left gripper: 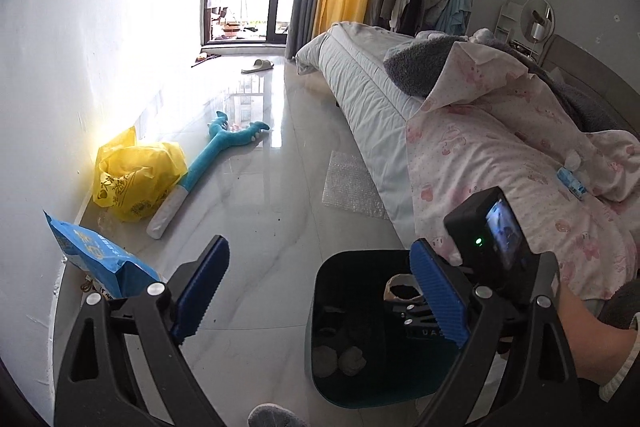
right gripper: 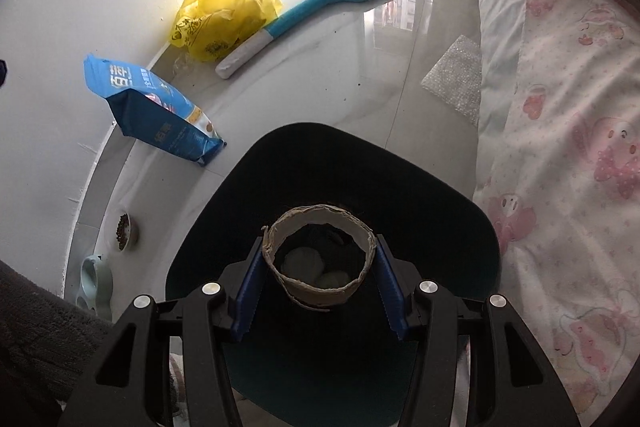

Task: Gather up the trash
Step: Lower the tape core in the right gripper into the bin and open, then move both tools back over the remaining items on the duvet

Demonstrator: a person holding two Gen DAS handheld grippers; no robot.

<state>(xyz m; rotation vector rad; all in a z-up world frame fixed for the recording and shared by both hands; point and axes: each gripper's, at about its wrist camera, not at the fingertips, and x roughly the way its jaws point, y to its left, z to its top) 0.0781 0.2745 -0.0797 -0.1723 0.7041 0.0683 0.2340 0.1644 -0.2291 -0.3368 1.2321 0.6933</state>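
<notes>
The right gripper (right gripper: 320, 283) points steeply down over the dark teal plastic trash bin (right gripper: 440, 195), its blue ribbed jaws pressed against both sides of a short, frayed brown cardboard tube (right gripper: 320, 291) — the tube sits end-on above the bin's mouth, and pale crumpled wads (right gripper: 304, 261) show through it on the bin's bottom. The left gripper (left gripper: 320, 291) hangs with its jaws spread wide and nothing between them, above the grey glossy tiled floor (left gripper: 272, 187) beside the bin. Along the white wall lie a blue printed pet-food bag (right gripper: 156, 107), a crumpled yellow plastic bag (right gripper: 224, 19) and a long teal plush toy (right gripper: 312, 7). A sheet of clear bubble wrap (right gripper: 456, 79) rests on the floor just beside the bed with pink-patterned bedding (right gripper: 568, 131).
</notes>
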